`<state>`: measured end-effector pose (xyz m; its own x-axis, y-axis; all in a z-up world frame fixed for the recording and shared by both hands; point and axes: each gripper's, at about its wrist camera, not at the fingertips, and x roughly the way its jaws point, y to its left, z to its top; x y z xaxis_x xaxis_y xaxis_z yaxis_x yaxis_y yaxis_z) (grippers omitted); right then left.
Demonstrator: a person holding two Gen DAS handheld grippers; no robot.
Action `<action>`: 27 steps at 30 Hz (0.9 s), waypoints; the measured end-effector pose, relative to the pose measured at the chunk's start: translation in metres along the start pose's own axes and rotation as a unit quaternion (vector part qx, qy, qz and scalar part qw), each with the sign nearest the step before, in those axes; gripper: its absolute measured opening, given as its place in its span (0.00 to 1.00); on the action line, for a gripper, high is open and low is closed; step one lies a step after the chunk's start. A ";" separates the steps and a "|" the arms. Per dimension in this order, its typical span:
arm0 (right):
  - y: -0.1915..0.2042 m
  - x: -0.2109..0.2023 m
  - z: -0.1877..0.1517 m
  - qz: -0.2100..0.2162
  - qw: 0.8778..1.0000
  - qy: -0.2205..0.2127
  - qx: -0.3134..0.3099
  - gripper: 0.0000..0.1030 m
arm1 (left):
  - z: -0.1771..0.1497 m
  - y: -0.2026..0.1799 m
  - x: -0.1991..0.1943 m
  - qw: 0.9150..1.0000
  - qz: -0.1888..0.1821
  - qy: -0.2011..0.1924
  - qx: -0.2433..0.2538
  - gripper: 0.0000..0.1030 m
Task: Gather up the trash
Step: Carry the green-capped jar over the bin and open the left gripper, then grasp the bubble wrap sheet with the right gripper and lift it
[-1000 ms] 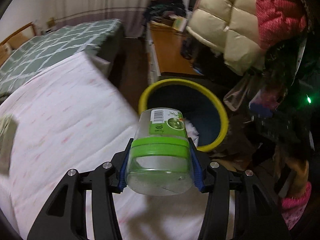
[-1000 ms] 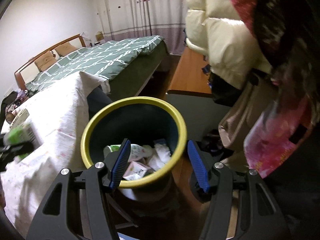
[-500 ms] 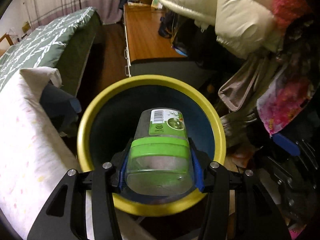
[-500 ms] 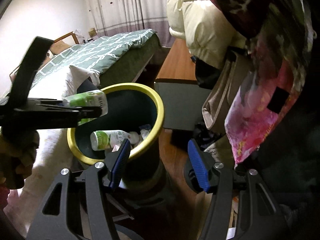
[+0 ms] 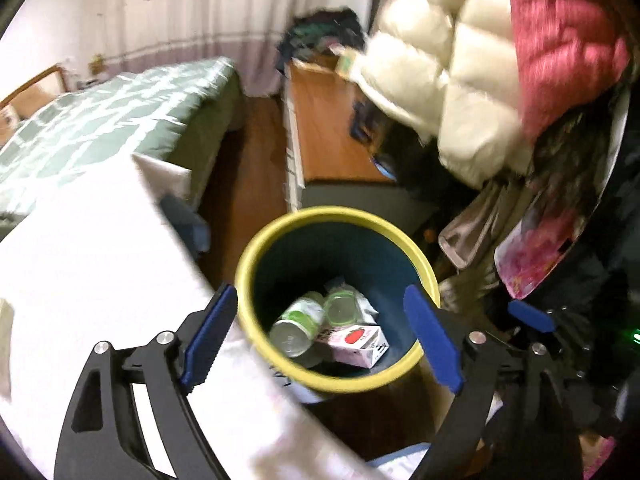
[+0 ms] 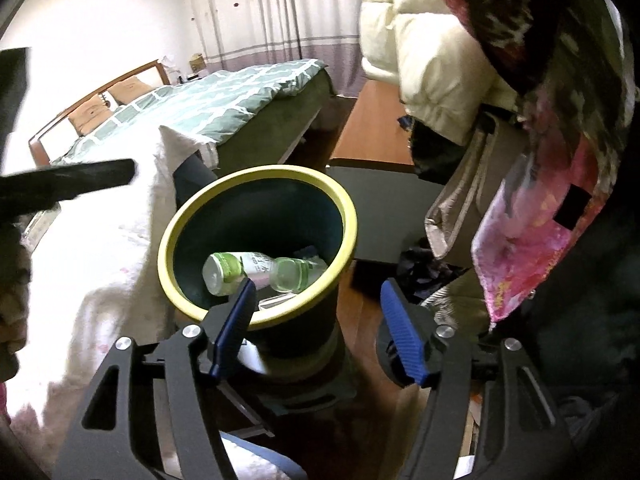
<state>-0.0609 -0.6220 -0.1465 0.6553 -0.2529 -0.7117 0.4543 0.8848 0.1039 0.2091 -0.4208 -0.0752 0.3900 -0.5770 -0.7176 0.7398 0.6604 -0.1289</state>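
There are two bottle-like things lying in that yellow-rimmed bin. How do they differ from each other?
The white bottle is opaque, with a green-and-white label, and looks the longer of the two; the clear jar is see-through plastic with a green band and looks shorter. In the left wrist view the white bottle lies nearer the wall of the trash bin, while the clear jar sits toward the middle. Both lie on their sides, next to a pink carton.

Yellow-rimmed navy bin (image 5: 256, 256), green-checked quilt (image 6: 224, 96)
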 end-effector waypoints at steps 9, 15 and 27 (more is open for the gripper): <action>0.056 0.003 0.006 0.034 0.998 0.009 -0.046 0.60 | -0.076 0.083 -0.148 0.988 0.096 -0.086 -0.089 0.90; 0.135 0.003 0.013 0.099 0.989 0.013 -0.108 0.61 | -0.130 0.143 -0.242 0.960 0.197 -0.128 -0.155 0.91; 0.341 0.017 0.011 0.215 0.949 0.044 -0.226 0.61 | -0.210 0.213 -0.353 0.914 0.304 -0.162 -0.215 0.95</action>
<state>0.1119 -0.3294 -0.1153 0.6600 0.1861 -0.7279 -0.1621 0.9813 0.1039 0.1141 0.0247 0.0073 0.8506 -0.1074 -0.5147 0.0760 0.9937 -0.0818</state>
